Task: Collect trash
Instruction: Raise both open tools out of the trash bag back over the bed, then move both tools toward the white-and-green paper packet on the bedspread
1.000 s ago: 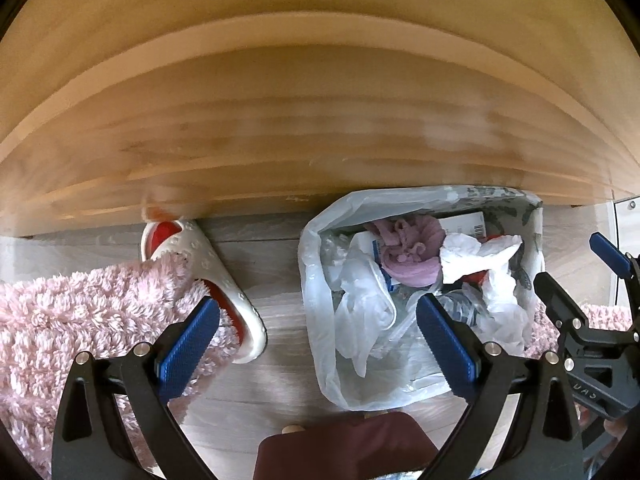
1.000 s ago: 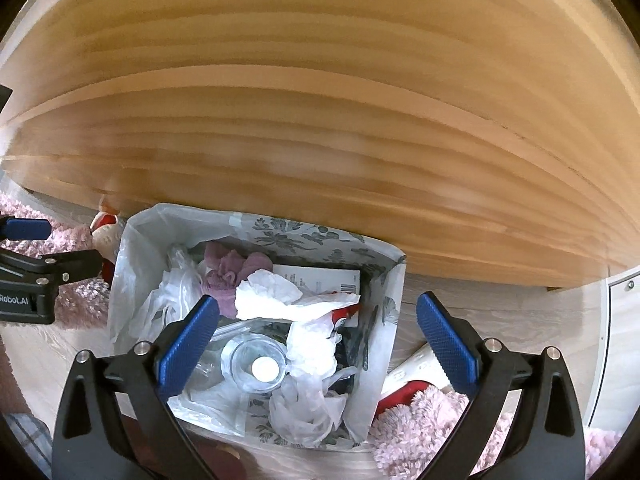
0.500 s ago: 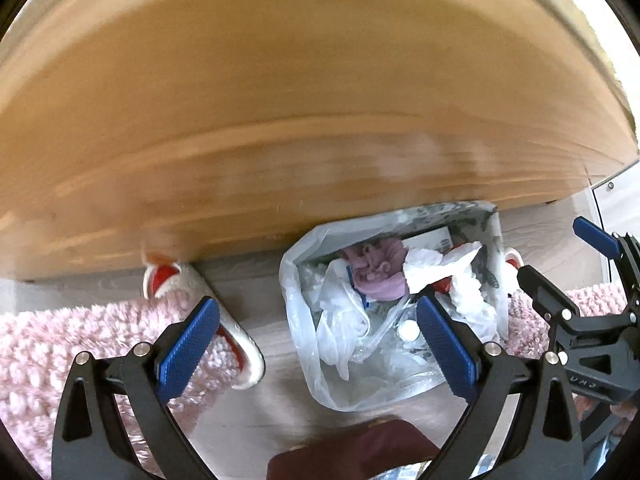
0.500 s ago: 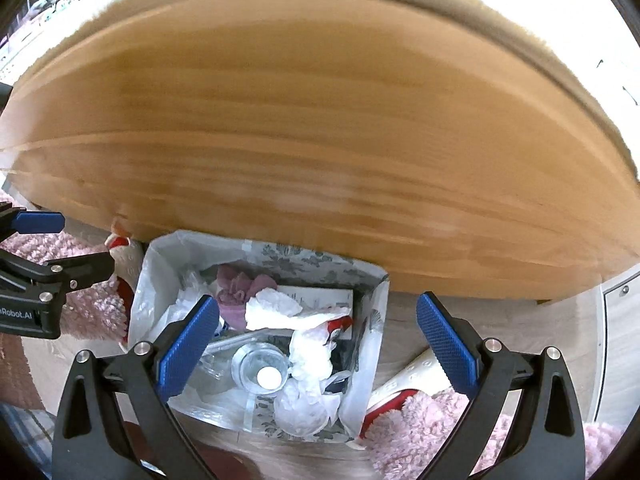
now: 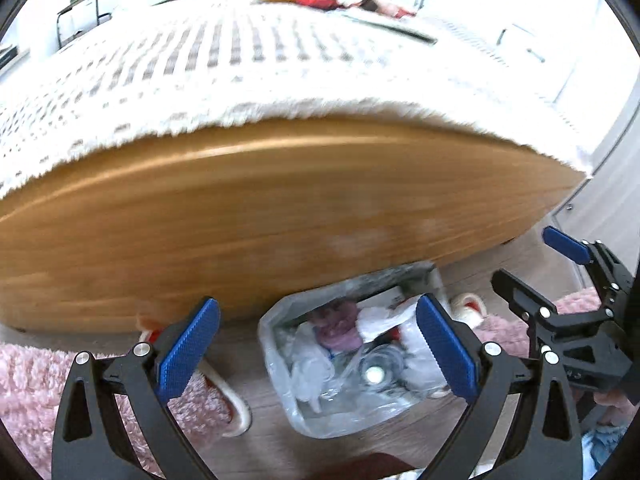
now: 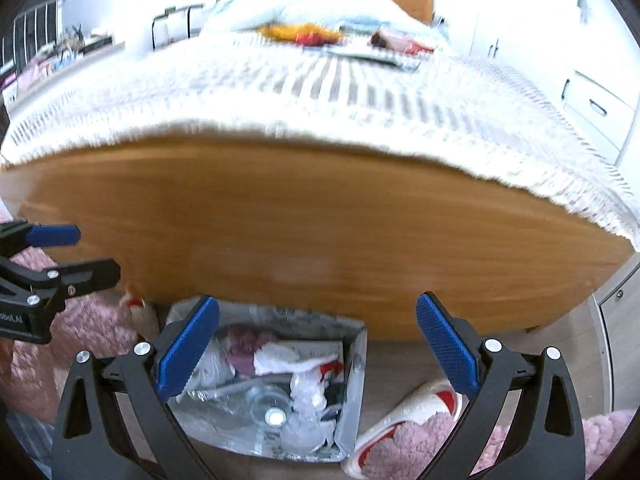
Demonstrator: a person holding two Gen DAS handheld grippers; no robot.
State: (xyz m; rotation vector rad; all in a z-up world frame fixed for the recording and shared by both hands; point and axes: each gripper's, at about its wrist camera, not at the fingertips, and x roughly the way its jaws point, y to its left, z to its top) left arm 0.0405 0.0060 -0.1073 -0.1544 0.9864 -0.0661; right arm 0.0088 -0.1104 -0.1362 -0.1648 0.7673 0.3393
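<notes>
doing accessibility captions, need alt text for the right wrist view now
Open right gripper above a lined trash bin full of tissues and plastic, on the floor against a wooden bed footboard. A white-and-red slipper lies right of the bin on a pink rug; the open left gripper shows at the left edge.

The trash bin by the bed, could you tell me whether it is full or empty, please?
Full: the trash bin holds crumpled tissues and clear plastic nearly to its rim.
</notes>
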